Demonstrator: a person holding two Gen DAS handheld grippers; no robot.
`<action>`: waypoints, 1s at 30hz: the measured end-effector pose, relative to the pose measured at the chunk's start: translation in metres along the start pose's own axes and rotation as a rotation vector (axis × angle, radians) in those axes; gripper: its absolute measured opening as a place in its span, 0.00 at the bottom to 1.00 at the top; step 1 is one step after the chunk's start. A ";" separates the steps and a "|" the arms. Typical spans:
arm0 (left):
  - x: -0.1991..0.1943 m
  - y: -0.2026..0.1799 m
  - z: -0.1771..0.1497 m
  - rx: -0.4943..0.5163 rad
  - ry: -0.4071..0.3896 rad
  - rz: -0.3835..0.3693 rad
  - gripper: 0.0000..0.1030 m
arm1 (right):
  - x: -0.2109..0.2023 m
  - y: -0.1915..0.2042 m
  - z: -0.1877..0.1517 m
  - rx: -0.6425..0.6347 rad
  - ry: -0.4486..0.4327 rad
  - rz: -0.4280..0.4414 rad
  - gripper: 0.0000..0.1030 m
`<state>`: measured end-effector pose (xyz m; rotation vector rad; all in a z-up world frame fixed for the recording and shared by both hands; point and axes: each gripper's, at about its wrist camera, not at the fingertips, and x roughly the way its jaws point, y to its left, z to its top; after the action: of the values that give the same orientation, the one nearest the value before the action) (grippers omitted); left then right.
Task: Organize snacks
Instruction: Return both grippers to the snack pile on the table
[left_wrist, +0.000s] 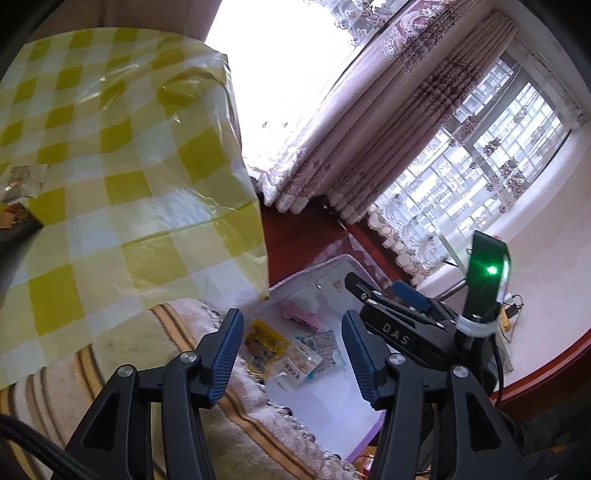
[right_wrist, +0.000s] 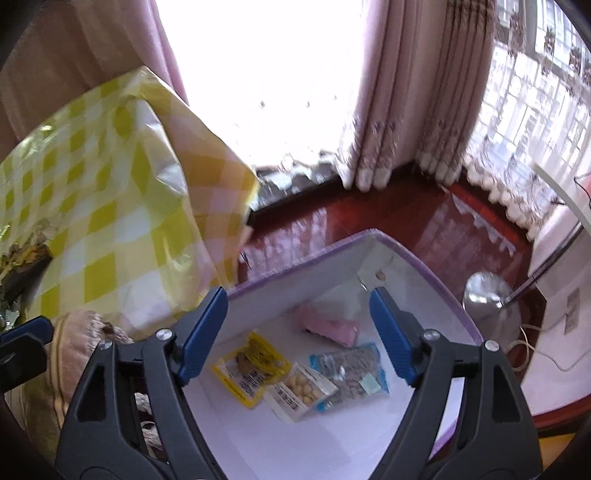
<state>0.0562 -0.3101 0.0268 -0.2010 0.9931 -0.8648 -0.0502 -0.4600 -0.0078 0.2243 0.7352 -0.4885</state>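
Note:
A white bin with a purple rim (right_wrist: 306, 254) stands on the floor and holds several snack packets: a yellow one (right_wrist: 251, 363), a clear one with round biscuits (right_wrist: 301, 387), a blue one (right_wrist: 351, 373) and a pink one (right_wrist: 328, 325). My right gripper (right_wrist: 299, 332) is open and empty above the bin. My left gripper (left_wrist: 291, 350) is open and empty, above the bin's left edge (left_wrist: 314, 273), with the yellow packet (left_wrist: 264, 345) below it. The right gripper's body (left_wrist: 406, 325) shows in the left wrist view. A dark snack packet (left_wrist: 14, 218) lies on the checked table at far left.
A table with a yellow-and-white checked cloth (left_wrist: 110, 166) stands to the left. A striped fluffy cushion (left_wrist: 184, 354) lies beside the bin. Red wooden floor (right_wrist: 388, 214), pink curtains (right_wrist: 399, 92) and a round fan base (right_wrist: 484, 291) with cables lie beyond.

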 end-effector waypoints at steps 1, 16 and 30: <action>-0.003 0.001 0.000 0.001 -0.009 0.012 0.55 | -0.002 0.003 0.000 -0.011 -0.008 0.002 0.81; -0.081 0.042 -0.001 -0.016 -0.257 0.151 0.74 | -0.023 0.060 0.001 -0.105 0.013 0.165 0.81; -0.162 0.147 -0.024 -0.298 -0.398 0.289 0.74 | -0.037 0.151 -0.004 -0.245 0.028 0.314 0.81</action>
<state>0.0760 -0.0919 0.0429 -0.4530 0.7478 -0.3879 0.0000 -0.3149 0.0191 0.1141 0.7639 -0.0958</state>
